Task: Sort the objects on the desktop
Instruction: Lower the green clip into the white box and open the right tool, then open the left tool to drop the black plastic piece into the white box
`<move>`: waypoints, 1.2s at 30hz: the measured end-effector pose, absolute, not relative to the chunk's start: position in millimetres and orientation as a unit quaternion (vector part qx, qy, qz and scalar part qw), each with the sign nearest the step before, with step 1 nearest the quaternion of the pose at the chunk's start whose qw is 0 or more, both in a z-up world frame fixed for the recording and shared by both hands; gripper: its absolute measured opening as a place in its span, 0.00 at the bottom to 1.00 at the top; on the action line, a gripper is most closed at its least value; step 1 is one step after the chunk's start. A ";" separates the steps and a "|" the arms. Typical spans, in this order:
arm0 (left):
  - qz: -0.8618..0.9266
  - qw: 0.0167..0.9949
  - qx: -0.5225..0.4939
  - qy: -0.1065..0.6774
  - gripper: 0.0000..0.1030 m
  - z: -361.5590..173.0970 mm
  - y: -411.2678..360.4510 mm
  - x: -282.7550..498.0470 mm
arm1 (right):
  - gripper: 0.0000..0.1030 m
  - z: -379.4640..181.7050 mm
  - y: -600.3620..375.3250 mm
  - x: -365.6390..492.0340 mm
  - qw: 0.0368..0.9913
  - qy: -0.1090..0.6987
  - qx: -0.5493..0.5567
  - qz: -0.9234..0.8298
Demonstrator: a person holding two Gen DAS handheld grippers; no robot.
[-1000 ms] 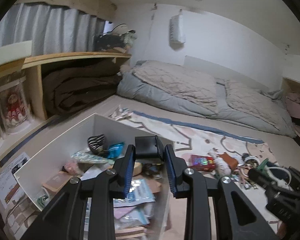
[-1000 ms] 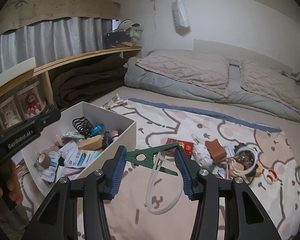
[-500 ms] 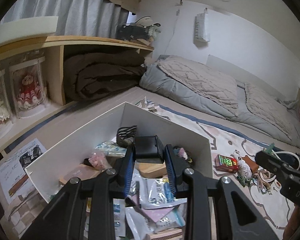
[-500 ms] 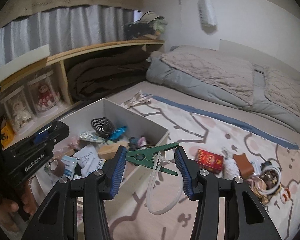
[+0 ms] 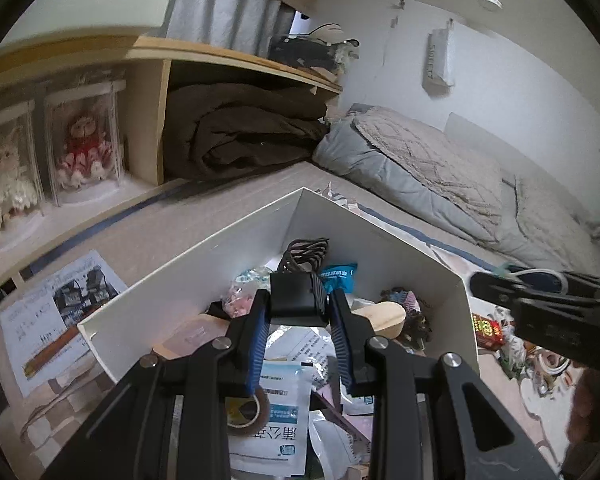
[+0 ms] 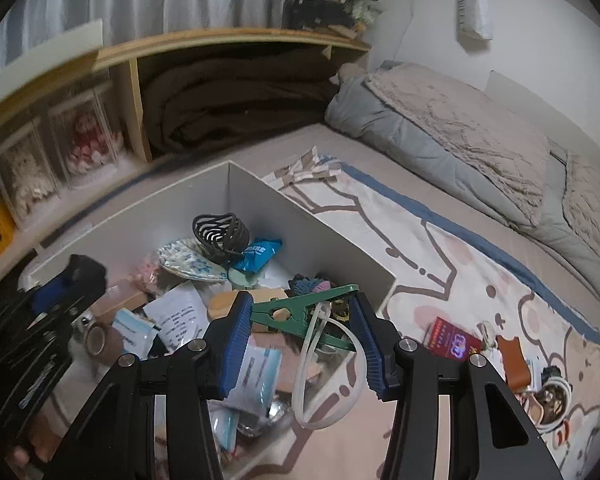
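One open white rectangular box (image 6: pixel 332 240) of thin board sits on the patterned bed cover and holds a loose heap: a brown tape roll (image 6: pixel 98 340) at its left end, white printed paper sachets (image 6: pixel 180 314), a black ribbed plastic hair claw (image 6: pixel 220 234) by the far corner, a crinkled blue foil packet (image 6: pixel 256 254) just right of the claw, and a smooth pale wooden block (image 5: pixel 384 316). Over the box's near left part the left gripper (image 5: pixel 298 320), tilted downward, is clamped on a small black boxy plastic case (image 5: pixel 296 298). Above the box's right wall the right gripper (image 6: pixel 300 320), angled down more steeply, pinches a green plastic clothes peg with a white loop (image 6: pixel 300 312) across its blue ribbed pads (image 6: pixel 236 336).
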State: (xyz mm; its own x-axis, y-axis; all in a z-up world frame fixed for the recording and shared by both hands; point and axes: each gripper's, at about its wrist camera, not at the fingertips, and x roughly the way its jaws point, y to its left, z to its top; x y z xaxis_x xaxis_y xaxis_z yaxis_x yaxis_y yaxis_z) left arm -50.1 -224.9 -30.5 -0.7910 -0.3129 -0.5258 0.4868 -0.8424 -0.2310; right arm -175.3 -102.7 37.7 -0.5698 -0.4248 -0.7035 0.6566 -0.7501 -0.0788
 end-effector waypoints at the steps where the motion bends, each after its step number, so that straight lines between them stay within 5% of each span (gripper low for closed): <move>1: -0.929 0.214 0.240 0.184 0.29 -31.1 -226.9 -49.0 | 0.49 35.0 -109.8 -180.6 0.315 0.165 0.353 -0.865; 25: -0.931 0.179 0.243 0.205 0.29 -38.0 -233.7 -53.2 | 0.49 -24.3 -194.2 -255.3 0.255 0.153 0.460 -0.837; 27: -0.931 0.179 0.247 0.201 0.29 -39.4 -232.5 -55.3 | 0.56 -24.2 -192.8 -258.2 0.249 0.147 0.464 -0.837; 29: -0.931 0.180 0.252 0.195 0.29 -40.6 -230.7 -57.4 | 0.87 -23.9 -192.2 -259.8 0.250 0.144 0.465 -0.837; 36: -0.935 0.172 0.267 0.157 0.29 -42.1 -218.6 -61.7 | 0.89 -16.4 -189.1 -249.8 0.269 0.149 0.453 -0.837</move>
State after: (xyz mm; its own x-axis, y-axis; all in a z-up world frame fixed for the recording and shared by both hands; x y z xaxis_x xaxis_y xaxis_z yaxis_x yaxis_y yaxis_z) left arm -61.7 -218.5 -42.1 -0.7983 -0.2374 -0.5536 0.4055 -0.8914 -0.2025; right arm -249.8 -189.1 -16.4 -0.4449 -0.3162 -0.8379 0.5858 -0.8105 -0.0051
